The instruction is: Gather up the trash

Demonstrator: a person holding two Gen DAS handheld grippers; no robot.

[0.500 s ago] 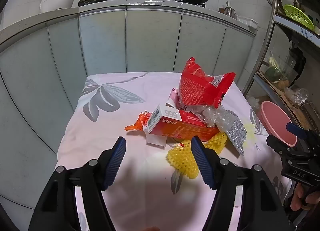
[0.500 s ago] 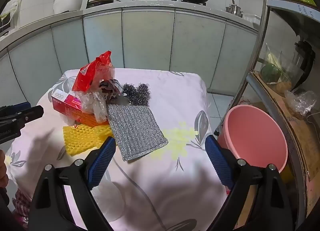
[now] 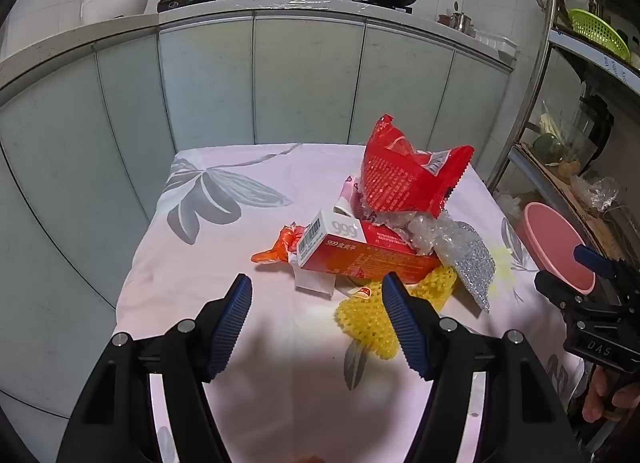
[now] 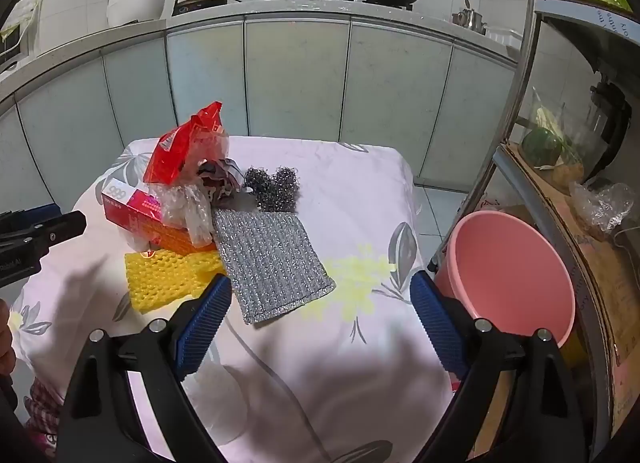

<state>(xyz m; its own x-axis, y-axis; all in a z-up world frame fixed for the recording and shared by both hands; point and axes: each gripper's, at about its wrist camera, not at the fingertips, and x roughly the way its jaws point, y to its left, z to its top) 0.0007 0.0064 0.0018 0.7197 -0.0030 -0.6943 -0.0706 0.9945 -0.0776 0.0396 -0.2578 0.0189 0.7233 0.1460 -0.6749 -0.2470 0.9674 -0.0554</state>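
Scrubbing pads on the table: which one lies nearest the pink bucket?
The flat silver scouring cloth. It lies closer to the pink bucket than the yellow sponge, and, unlike the two steel wool balls, it is flat.

The tabletop (image 4: 360,363) has a pale pink cloth with grey leaves and a yellow flower. Near its left edge lies a heap: a red and white box (image 3: 360,253), a yellow bumpy pad (image 4: 168,277) and an orange wrapper (image 3: 280,249). A shiny silver cloth (image 4: 272,259) lies flat by the middle. Grey wire scrubbers (image 4: 274,187) sit behind it, toward the far edge.
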